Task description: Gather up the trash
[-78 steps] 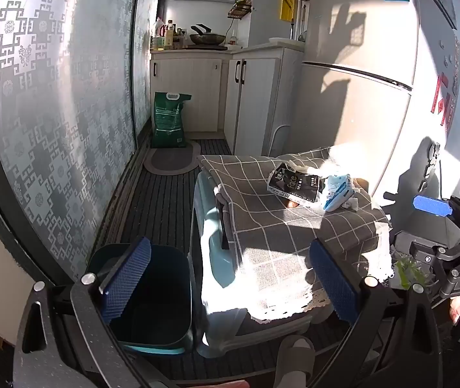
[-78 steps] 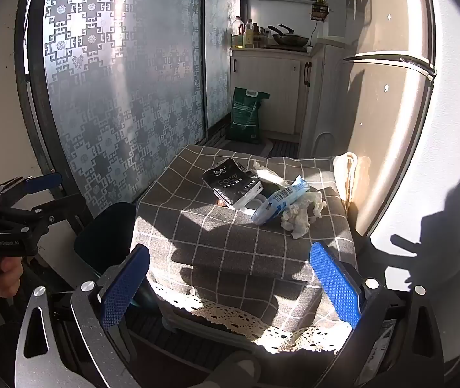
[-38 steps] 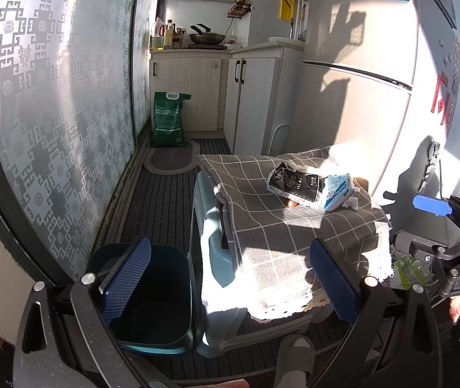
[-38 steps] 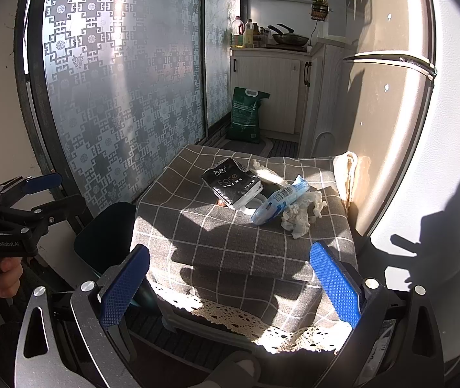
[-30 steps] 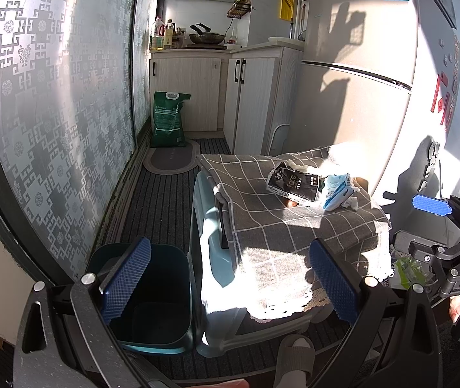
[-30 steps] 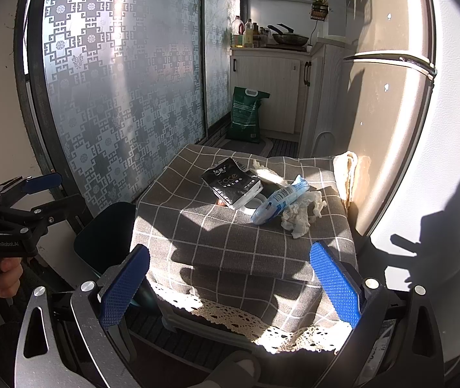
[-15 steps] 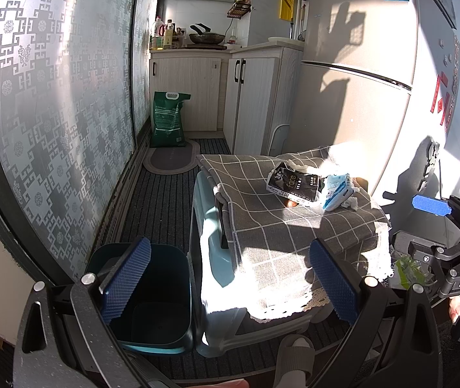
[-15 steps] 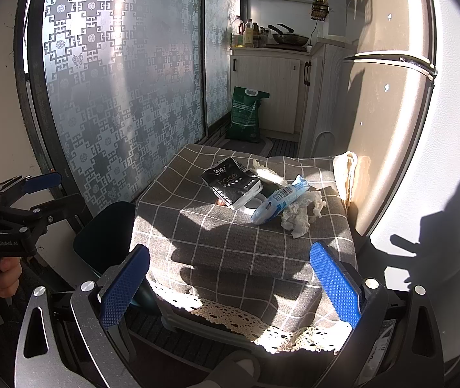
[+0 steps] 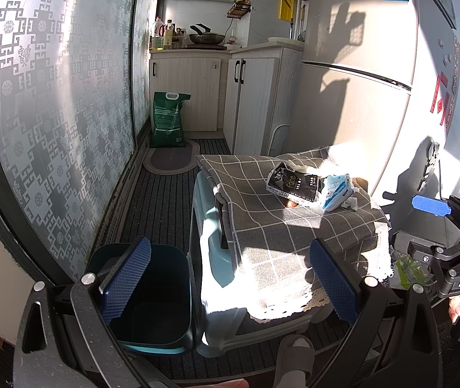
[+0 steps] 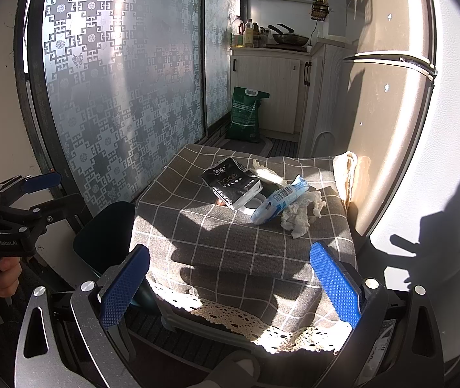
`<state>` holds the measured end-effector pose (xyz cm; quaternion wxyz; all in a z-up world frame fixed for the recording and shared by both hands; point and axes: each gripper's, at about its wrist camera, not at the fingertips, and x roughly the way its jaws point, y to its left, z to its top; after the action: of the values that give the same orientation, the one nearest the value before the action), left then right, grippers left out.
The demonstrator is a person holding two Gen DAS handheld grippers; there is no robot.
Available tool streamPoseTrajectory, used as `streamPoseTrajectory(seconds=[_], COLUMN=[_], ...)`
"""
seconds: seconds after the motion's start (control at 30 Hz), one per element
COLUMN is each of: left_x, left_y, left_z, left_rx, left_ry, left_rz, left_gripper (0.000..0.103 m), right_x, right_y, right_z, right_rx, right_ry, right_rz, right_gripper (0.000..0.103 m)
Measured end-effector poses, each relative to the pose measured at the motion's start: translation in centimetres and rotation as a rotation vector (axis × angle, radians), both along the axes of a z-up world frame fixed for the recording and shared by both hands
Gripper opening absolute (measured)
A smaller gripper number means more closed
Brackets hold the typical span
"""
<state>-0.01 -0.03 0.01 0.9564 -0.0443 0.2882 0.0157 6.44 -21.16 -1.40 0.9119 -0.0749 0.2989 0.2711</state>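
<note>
Trash on your bench [image 10: 223, 239], bin [image 9: 152, 294] beside it.
Black packet [image 10: 231, 182], blue wrapper [image 10: 278, 199], crumpled tissue [image 10: 301, 215]; your left tool [image 9: 226, 286] and right tool [image 10: 230, 286] both spread, empty.

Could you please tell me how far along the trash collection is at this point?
Nothing looks collected yet: the visible bottom of the dark bin is bare. Nothing is in hand either; the left hand-held gripper and right hand-held gripper are both open and empty. Left to do: the black packet, the blue-and-white wrapper and the crumpled tissue all lie on the checked cloth.
</note>
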Motion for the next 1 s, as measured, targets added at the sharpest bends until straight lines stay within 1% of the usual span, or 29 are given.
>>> streamPoseTrajectory(seconds=[0.77, 1.0], left_x=[-0.01, -0.32], left_y=[0.00, -0.52], left_z=[0.00, 0.02], left_rx=[-0.002, 0.003], left_ry=[0.000, -0.013], left_rz=[-0.004, -0.016], left_gripper=[0.100, 0.100], right_x=[-0.10, -0.05], right_y=[0.05, 0.11], right_z=[-0.04, -0.23], right_rx=[-0.004, -0.003], right_ry=[0.007, 0.007], right_rz=[0.001, 0.007], right_gripper=[0.100, 0.100])
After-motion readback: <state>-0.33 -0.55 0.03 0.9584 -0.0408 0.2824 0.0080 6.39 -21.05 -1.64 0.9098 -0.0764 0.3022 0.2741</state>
